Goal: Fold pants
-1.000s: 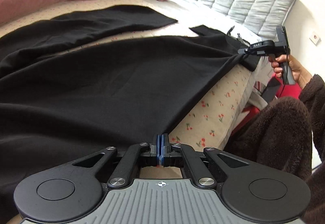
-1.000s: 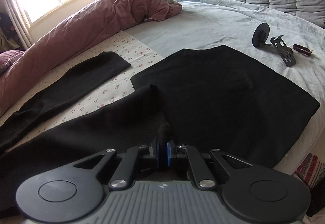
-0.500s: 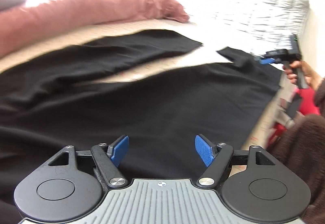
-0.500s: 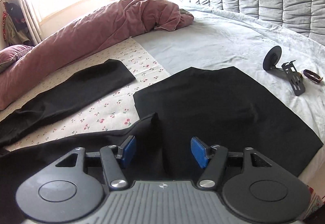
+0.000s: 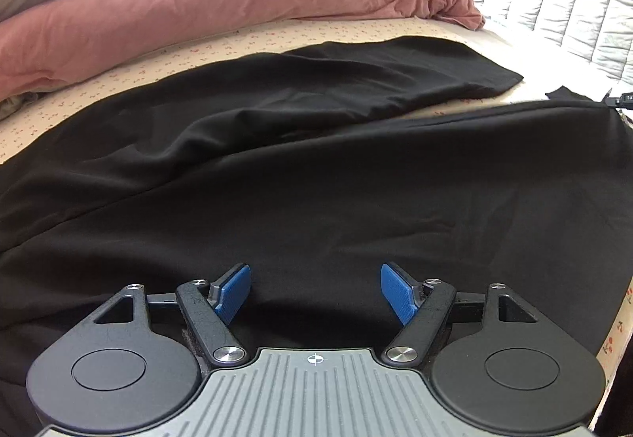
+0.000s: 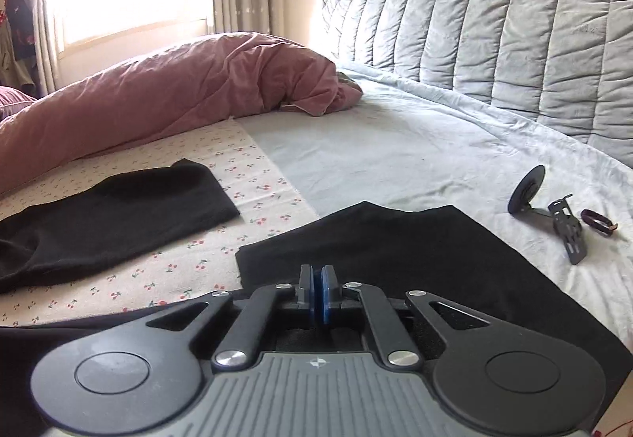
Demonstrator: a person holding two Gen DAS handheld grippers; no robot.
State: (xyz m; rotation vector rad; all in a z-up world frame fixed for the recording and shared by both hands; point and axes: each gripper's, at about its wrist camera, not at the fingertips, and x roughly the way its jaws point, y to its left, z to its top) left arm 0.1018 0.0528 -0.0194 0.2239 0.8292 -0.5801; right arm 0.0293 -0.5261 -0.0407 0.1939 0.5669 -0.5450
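Observation:
Black pants (image 5: 316,175) lie spread over the bed. One leg (image 5: 356,80) runs toward the far right and the near leg fills the foreground. My left gripper (image 5: 315,292) is open and empty, just above the near fabric. My right gripper (image 6: 321,292) is shut with its blue pads (image 6: 327,294) together. No cloth shows between them. Below it lies the black fabric of the near leg end (image 6: 395,251). The far leg's cuff (image 6: 158,207) lies at the left in the right wrist view.
A pink duvet (image 5: 198,9) is rolled along the far side of the bed. A grey quilted headboard (image 6: 494,41) stands at the right. A black phone holder (image 6: 554,215) and a small band (image 6: 597,223) lie on the grey sheet. The bed's edge (image 5: 617,326) is at the right.
Both grippers let go of the pants and opened. My left gripper stays open and has moved over the fabric. My right gripper has shut again, empty, and tilted up.

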